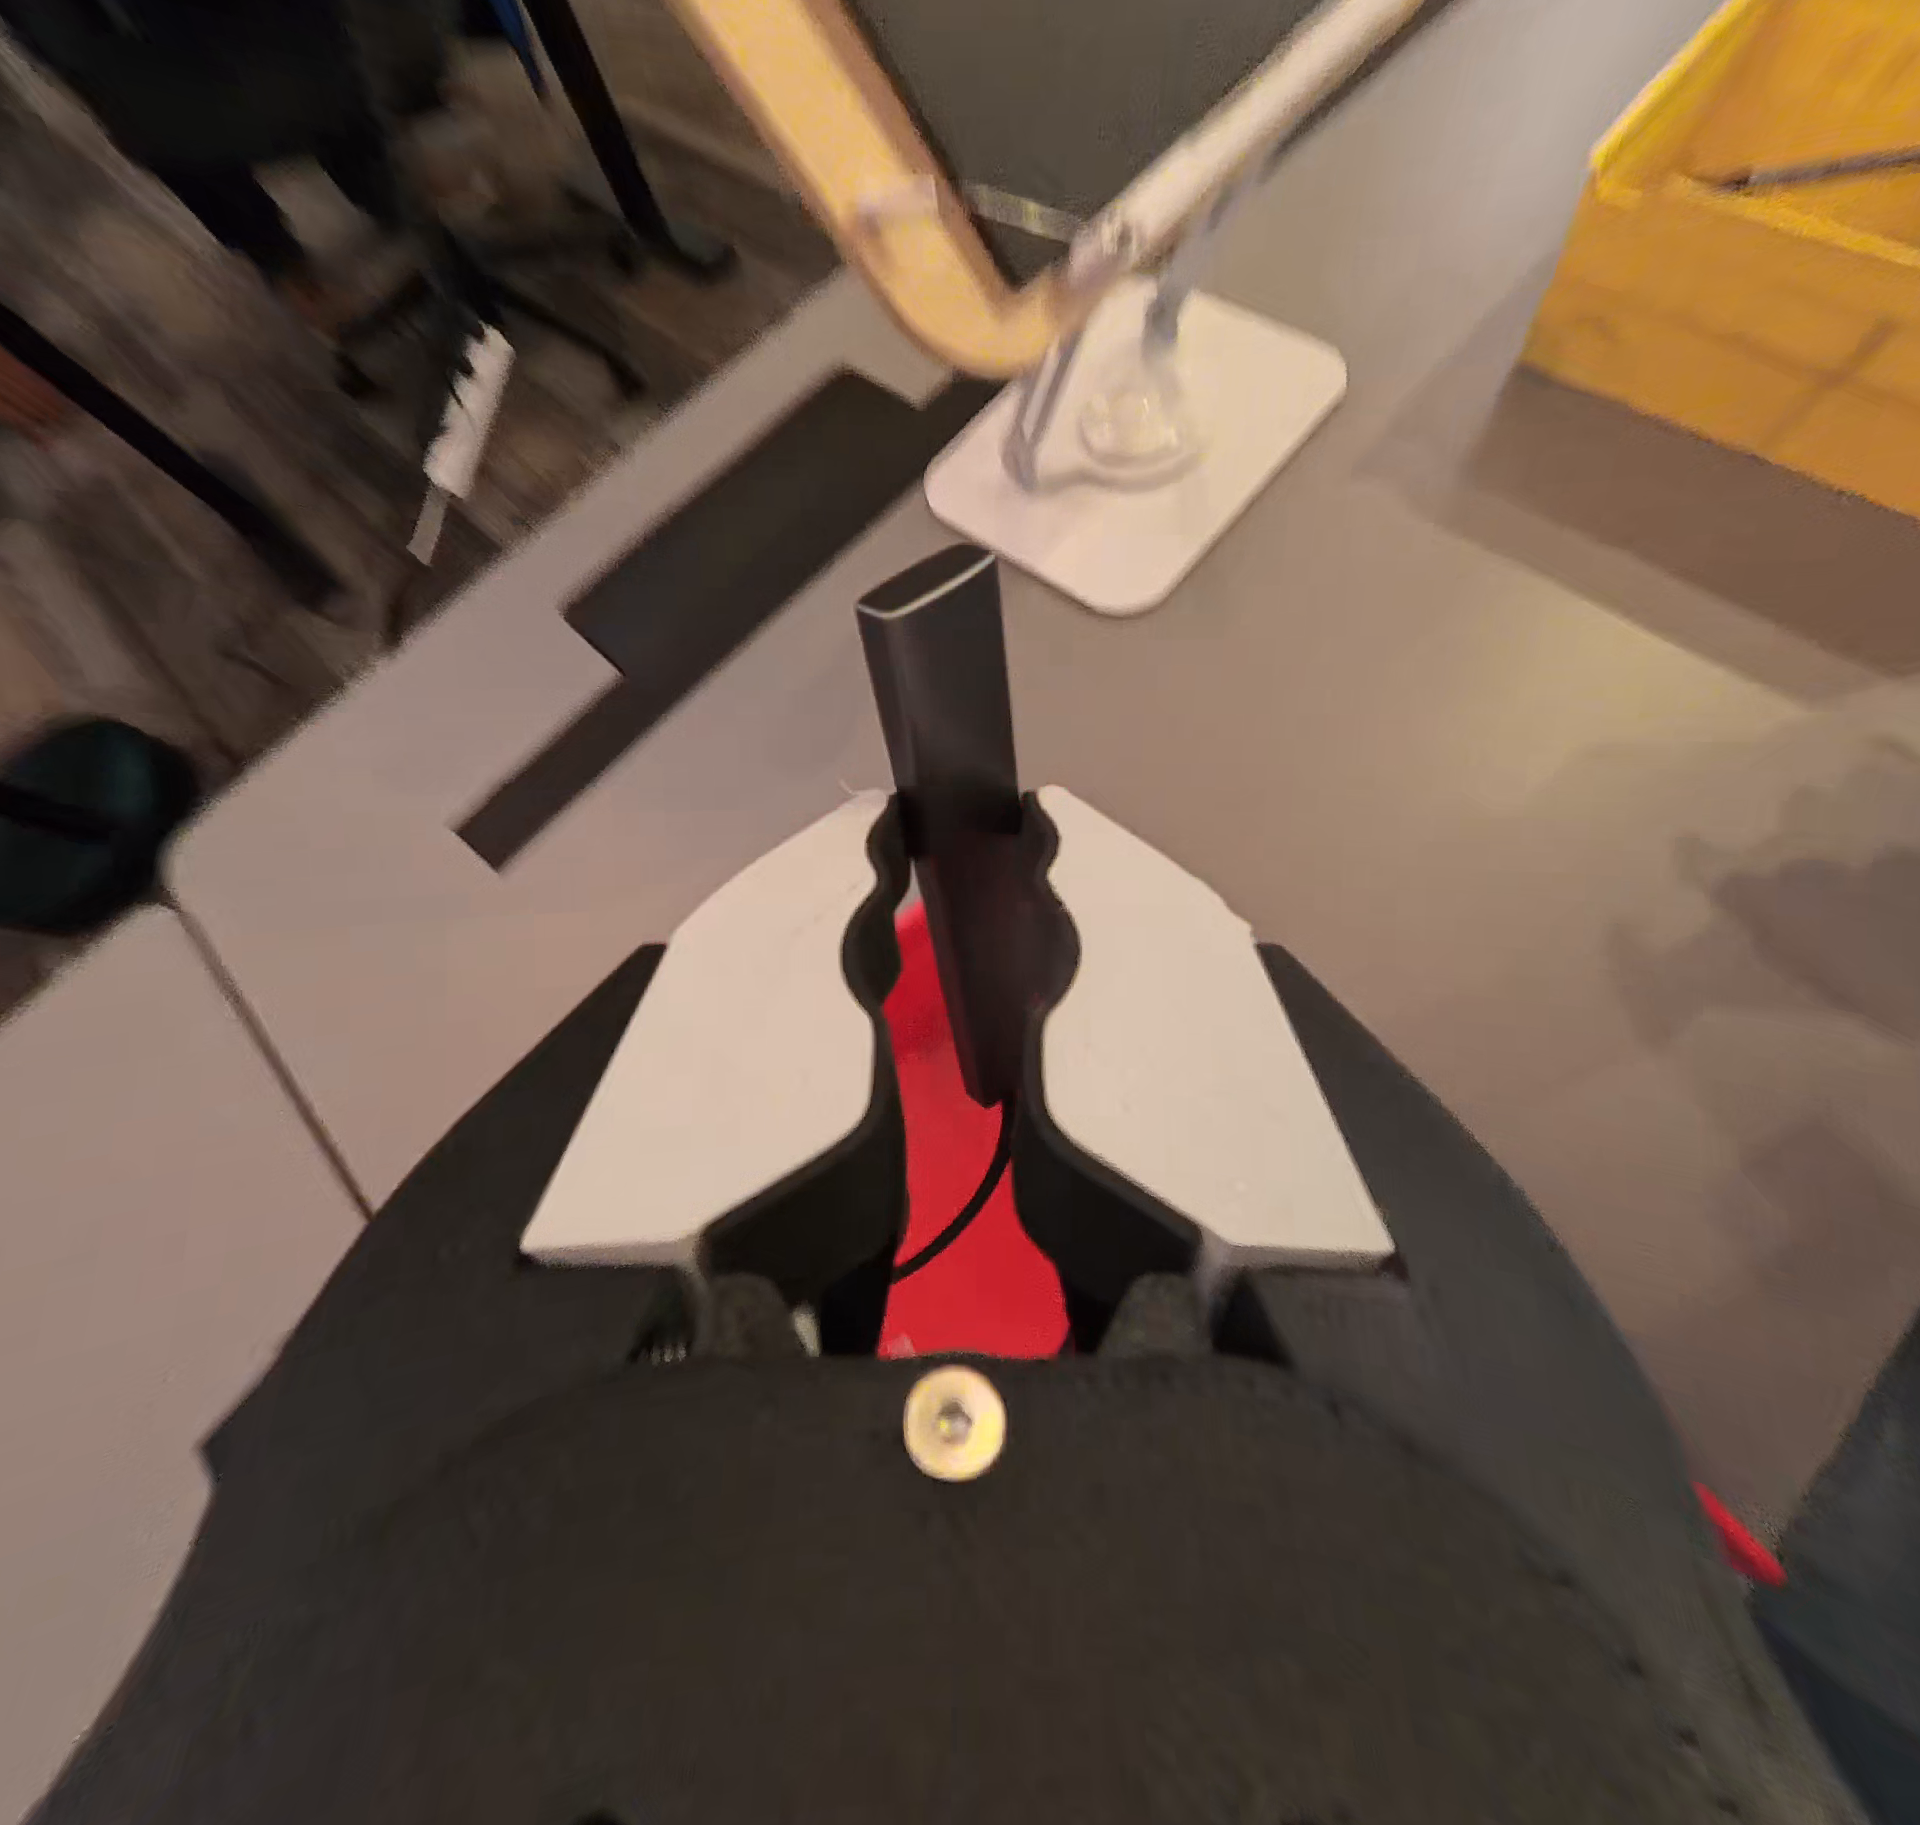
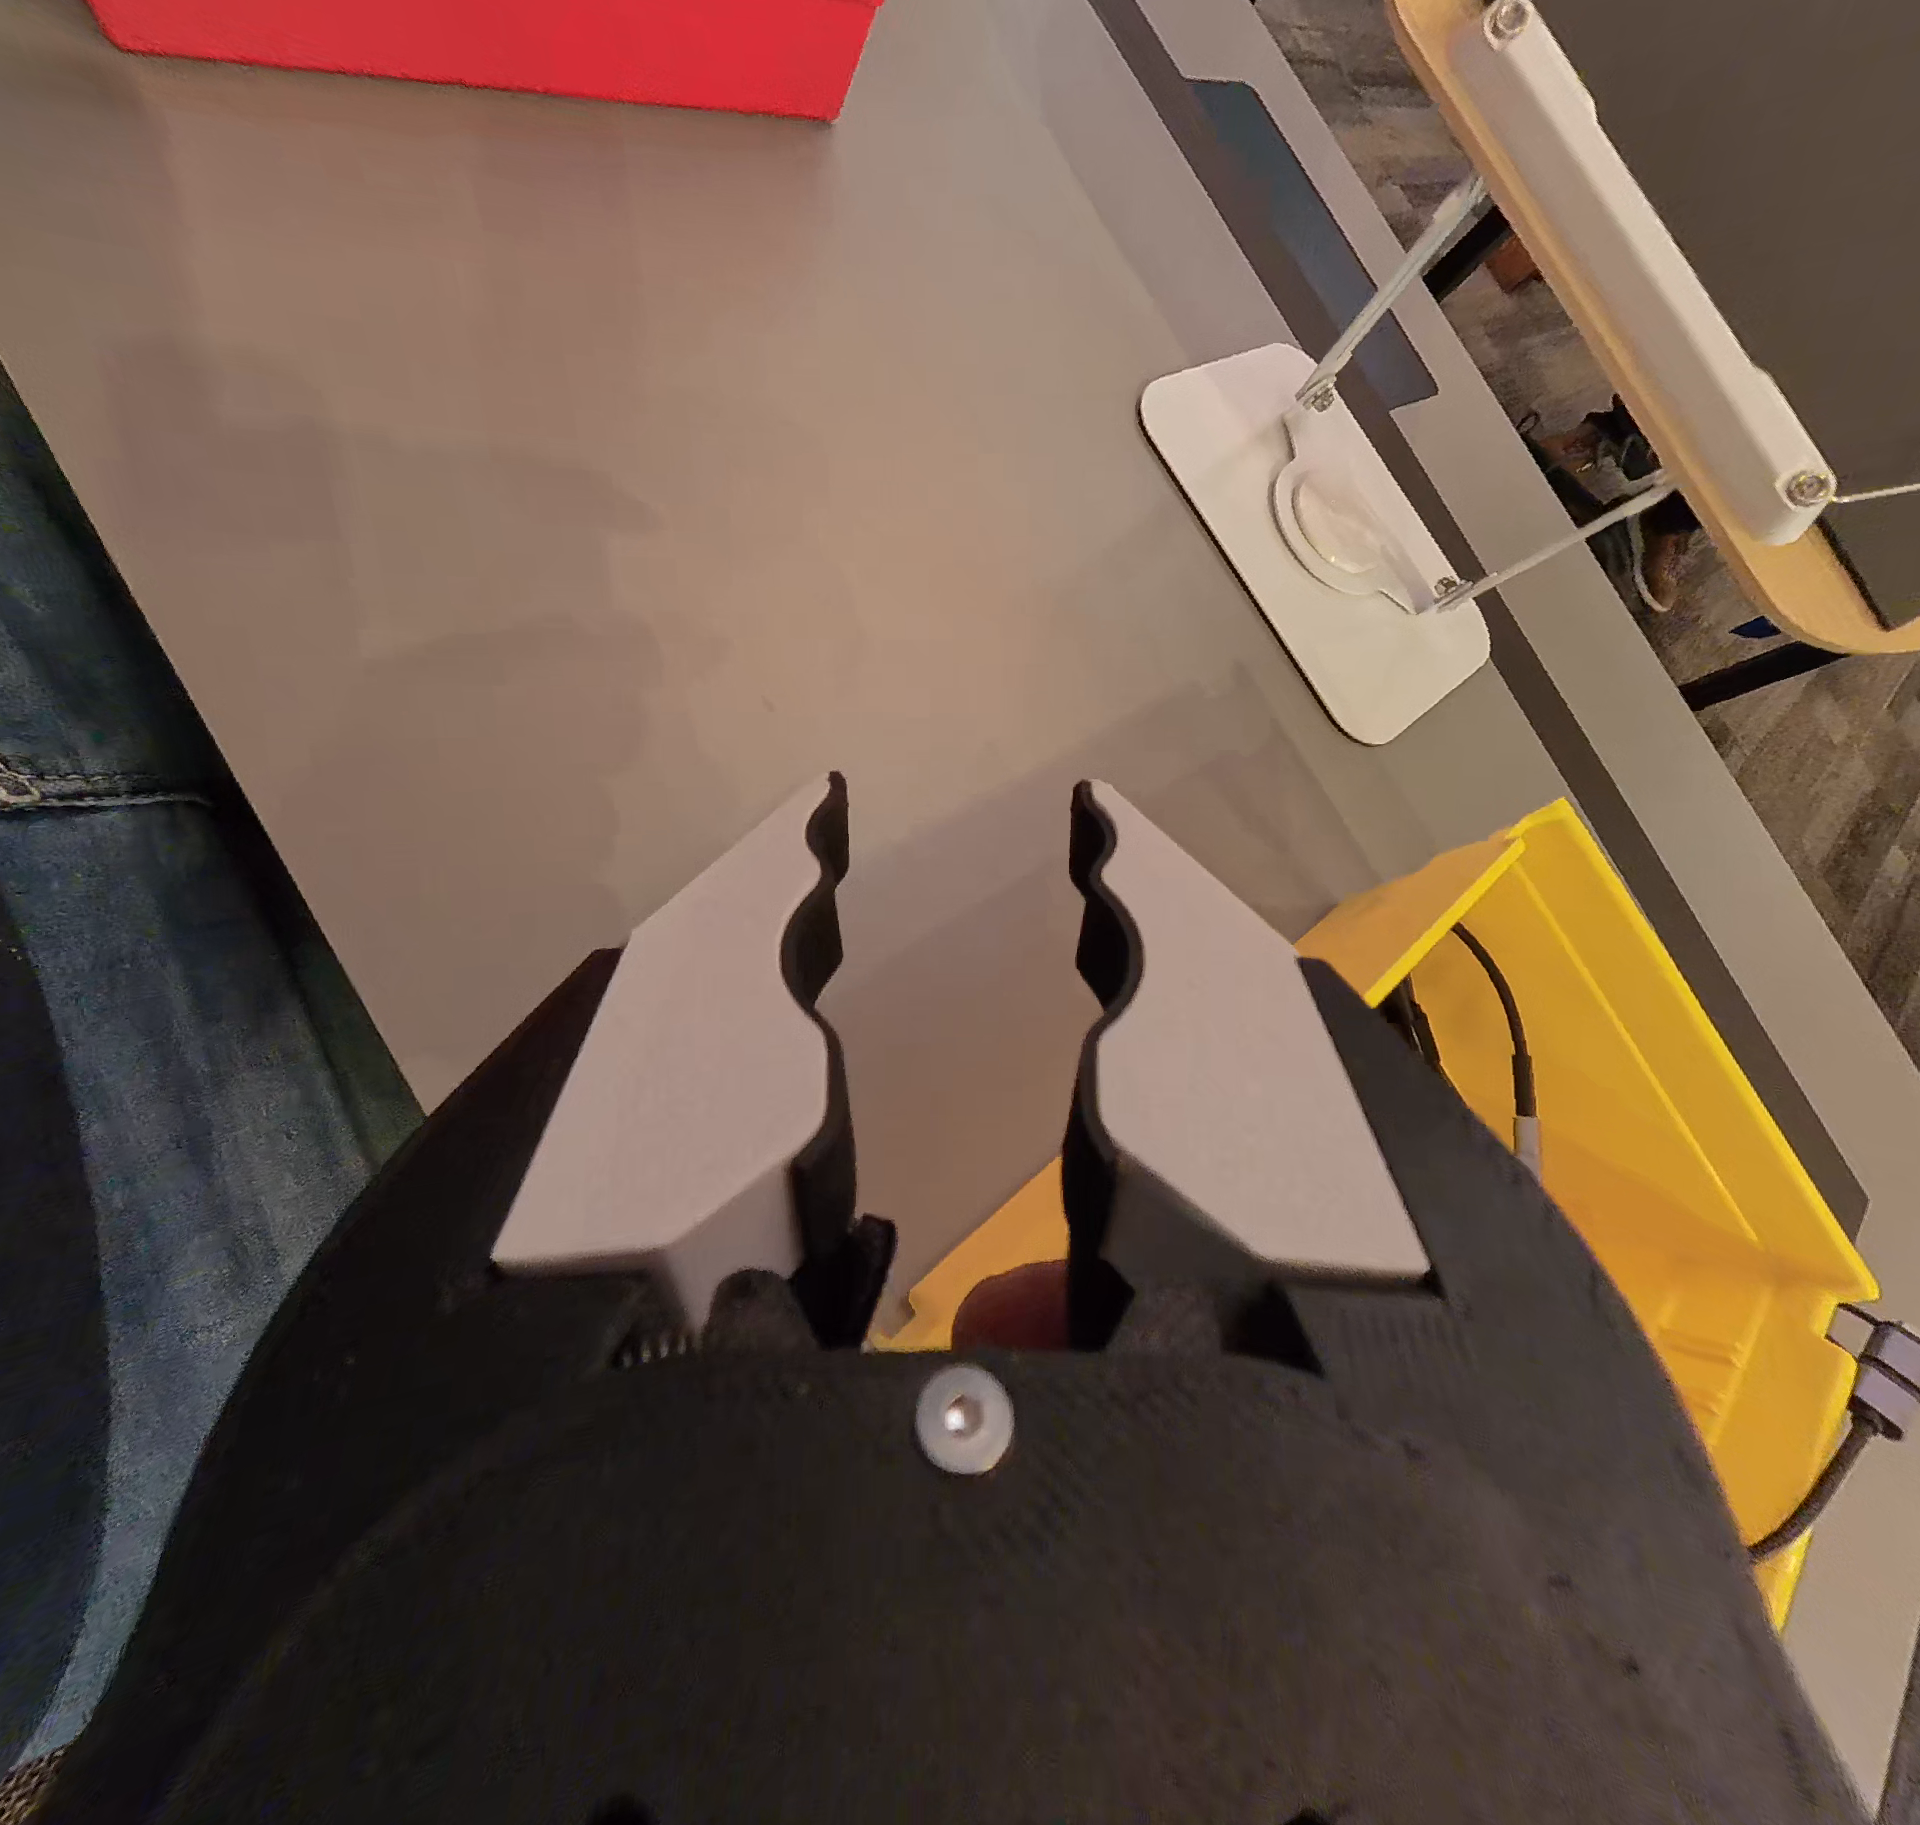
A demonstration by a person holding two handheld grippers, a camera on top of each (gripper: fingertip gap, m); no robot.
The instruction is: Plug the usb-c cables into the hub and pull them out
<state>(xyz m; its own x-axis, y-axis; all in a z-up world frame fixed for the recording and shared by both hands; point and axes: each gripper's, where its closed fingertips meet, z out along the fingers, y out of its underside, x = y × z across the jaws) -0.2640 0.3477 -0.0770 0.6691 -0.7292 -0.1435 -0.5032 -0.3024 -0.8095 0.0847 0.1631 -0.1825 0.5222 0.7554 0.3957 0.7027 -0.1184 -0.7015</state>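
Hub (image 1: 940,736) is clamped in my left gripper (image 1: 961,819), fingers closed on its lower half, long axis running straight out past the fingertips, its thin lead trailing back. The cables (image 2: 1507,1037) lie in the yellow bin (image 2: 1662,1152), just right of my right gripper (image 2: 956,799). Its fingers are apart and empty, so I judge right is nearer for the pick.

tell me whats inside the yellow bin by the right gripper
In the yellow bin a dark cable with a grey plug end shows. The right gripper covers the bin's near part, so the rest is hidden.
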